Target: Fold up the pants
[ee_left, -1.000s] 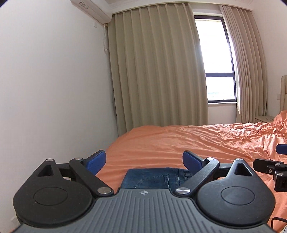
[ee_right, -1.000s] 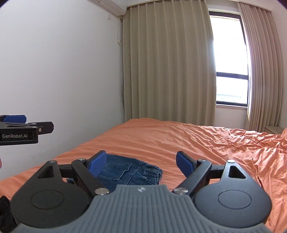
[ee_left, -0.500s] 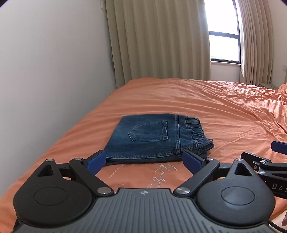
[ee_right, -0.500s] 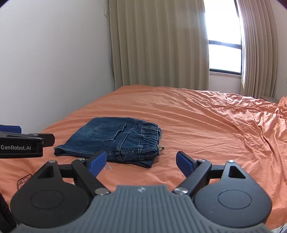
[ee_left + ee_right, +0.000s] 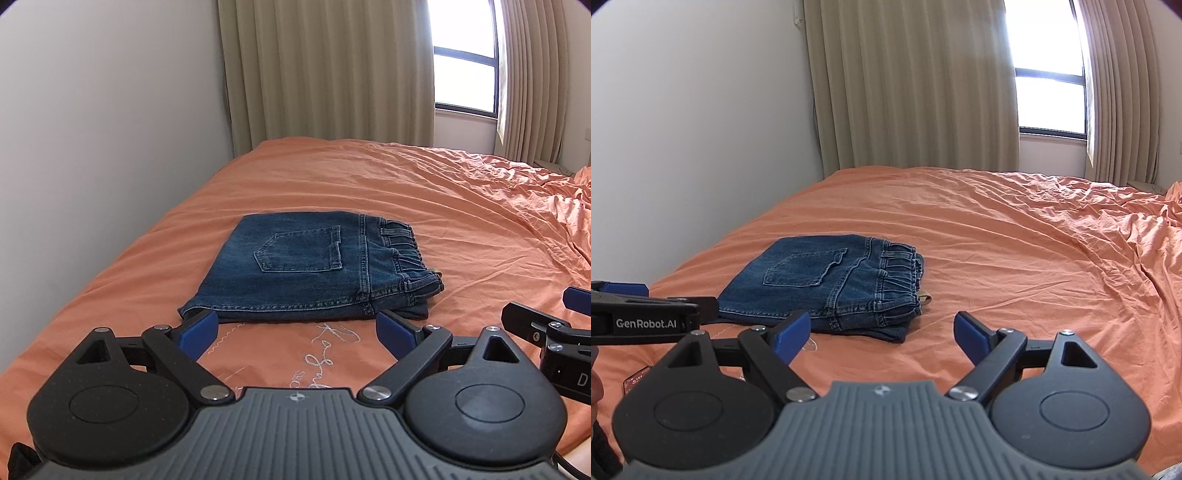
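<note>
On the near left part of an orange bedsheet [image 5: 424, 192], close to the white wall [image 5: 92, 147], lie the folded blue jeans [image 5: 306, 269], a flat packet with one back pocket up and the gathered waistband turned to the right. Beige curtains [image 5: 325, 74] hang behind the bed, and a bright window [image 5: 465, 59] shows between them. The sheet is smooth by the jeans and creased further right.

Just in front of the jeans the sheet carries pale embroidered script [image 5: 332, 339]; it runs under the left gripper [image 5: 297, 332] and cannot be read whole. In the right wrist view the side of that gripper reads "GenRobot.AI" [image 5: 646, 324]. In the left wrist view the right gripper [image 5: 546, 328] enters from the right edge with the letter "D" on it, the rest cut off. A small reddish tag [image 5: 637, 378] lies on the sheet at lower left, its print too small to make out.

Half a second ago both cameras sat a little further back and higher; now the jeans fill more of each view, and the left gripper's blue pads [image 5: 197, 330] reach the packet's near edge in the picture, though contact cannot be judged. A second ago the views pointed up at the curtains, with the jeans mostly hidden.

Both claws are spread wide and hold nothing; the right gripper [image 5: 882, 332] hovers over bare sheet beside the packet's right corner.
</note>
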